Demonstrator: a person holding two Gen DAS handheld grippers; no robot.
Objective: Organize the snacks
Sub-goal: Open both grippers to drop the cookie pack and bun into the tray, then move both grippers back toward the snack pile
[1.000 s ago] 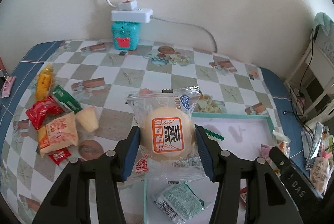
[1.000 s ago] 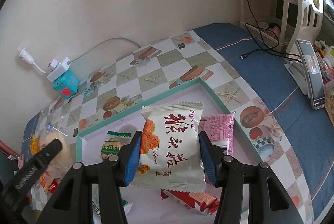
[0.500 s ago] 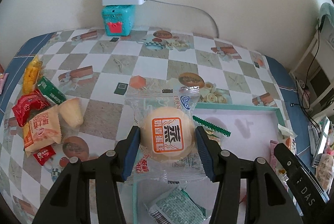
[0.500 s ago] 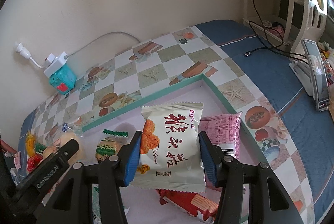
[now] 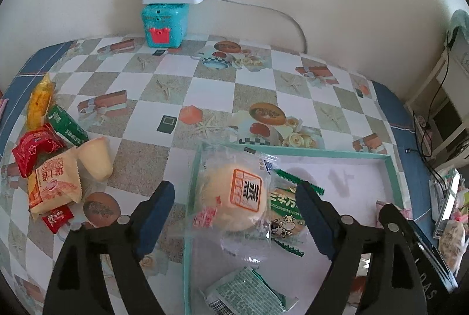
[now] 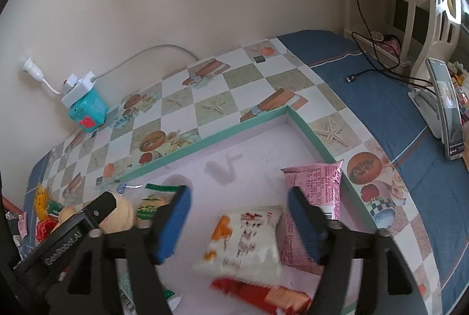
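Both tools have just been opening: the left gripper (image 5: 233, 216) stands wide around the clear-wrapped round yellow bun (image 5: 234, 199) lying over the teal-rimmed shallow tray (image 5: 391, 168) edge, while the right gripper (image 6: 239, 222) gapes above the blurred white crinkled snack packet (image 6: 244, 241) below its tips.
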